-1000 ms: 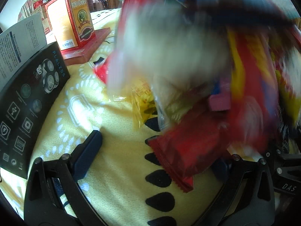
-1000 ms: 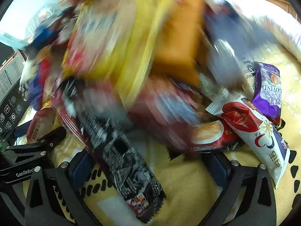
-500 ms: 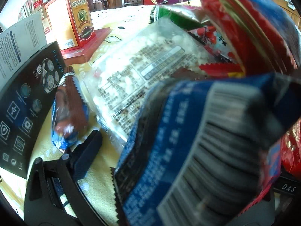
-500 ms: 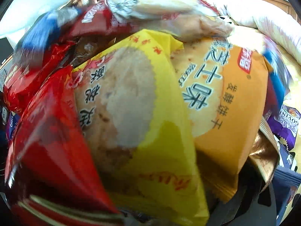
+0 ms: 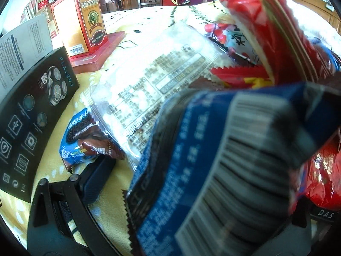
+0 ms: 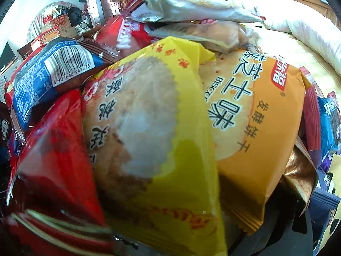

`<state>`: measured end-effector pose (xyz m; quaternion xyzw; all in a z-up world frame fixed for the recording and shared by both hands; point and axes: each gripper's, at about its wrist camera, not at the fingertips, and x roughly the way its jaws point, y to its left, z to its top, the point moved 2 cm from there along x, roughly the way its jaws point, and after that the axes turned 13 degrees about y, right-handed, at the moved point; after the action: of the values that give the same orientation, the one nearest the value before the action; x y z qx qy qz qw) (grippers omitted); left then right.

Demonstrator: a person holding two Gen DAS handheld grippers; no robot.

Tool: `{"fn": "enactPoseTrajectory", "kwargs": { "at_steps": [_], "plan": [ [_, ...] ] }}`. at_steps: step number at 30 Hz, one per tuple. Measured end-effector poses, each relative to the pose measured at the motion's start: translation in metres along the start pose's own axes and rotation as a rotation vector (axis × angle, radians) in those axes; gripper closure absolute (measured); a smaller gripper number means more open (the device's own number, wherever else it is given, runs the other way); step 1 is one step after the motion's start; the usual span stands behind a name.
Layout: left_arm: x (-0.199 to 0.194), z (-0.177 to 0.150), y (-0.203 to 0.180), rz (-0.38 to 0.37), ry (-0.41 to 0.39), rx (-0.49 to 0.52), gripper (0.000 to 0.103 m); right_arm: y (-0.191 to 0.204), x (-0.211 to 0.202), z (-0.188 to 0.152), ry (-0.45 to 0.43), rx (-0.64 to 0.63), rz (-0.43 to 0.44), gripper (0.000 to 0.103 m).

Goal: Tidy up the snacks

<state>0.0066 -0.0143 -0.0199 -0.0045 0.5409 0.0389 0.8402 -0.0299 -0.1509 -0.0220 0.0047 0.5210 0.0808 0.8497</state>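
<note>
A heap of snack packets lies on the yellow patterned cloth (image 5: 64, 111) and covers both cameras. In the left wrist view a blue barcode packet (image 5: 223, 170) lies over my right finger; a clear white packet (image 5: 149, 85), a red packet (image 5: 266, 32) and a small blue-brown cookie packet (image 5: 83, 140) sit behind. My left finger (image 5: 96, 177) shows, set wide. In the right wrist view a yellow cake packet (image 6: 149, 138), an orange biscuit packet (image 6: 251, 117), a red packet (image 6: 53, 160) and a blue barcode packet (image 6: 53, 74) hide the gripper's fingers.
A black shaver box (image 5: 32, 117) stands at the left, with a red-and-gold carton (image 5: 83, 19) on a red flat box (image 5: 100, 51) behind it. White bedding (image 6: 298, 21) lies at the right rear. More packets (image 6: 328, 123) lie at the right edge.
One second ago packets were falling in a blur between the open grippers. Now they have settled into a heap over both grippers; a small cookie packet has slid a little toward my left finger.
</note>
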Motion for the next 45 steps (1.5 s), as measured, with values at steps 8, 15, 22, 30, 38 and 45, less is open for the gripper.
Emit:
{"fn": "enactPoseTrajectory", "kwargs": {
  "at_steps": [8,15,22,30,38,45],
  "plan": [
    [0.0,-0.001,-0.003,0.0,0.0,0.0,0.0,0.003,-0.002,-0.004,0.0,-0.001,-0.001,0.0],
    [-0.003,-0.002,-0.003,-0.002,-0.002,0.0,0.0,0.001,-0.003,0.002,0.032,-0.011,0.002,0.0],
    [-0.003,-0.002,-0.003,-0.003,-0.002,0.0,0.0,-0.004,-0.038,-0.011,0.18,0.005,0.082,0.0],
    [-0.005,-0.002,-0.003,-0.003,-0.003,0.0,0.0,-0.009,-0.094,-0.047,0.139,0.039,0.113,0.0],
    [-0.003,0.002,-0.005,0.023,0.016,0.008,0.0,-0.018,-0.137,-0.064,0.057,0.026,0.16,0.0],
    [-0.019,-0.005,0.02,-0.192,0.161,0.174,0.0,0.001,-0.143,-0.049,0.024,-0.019,0.251,0.0]
  ]
}}
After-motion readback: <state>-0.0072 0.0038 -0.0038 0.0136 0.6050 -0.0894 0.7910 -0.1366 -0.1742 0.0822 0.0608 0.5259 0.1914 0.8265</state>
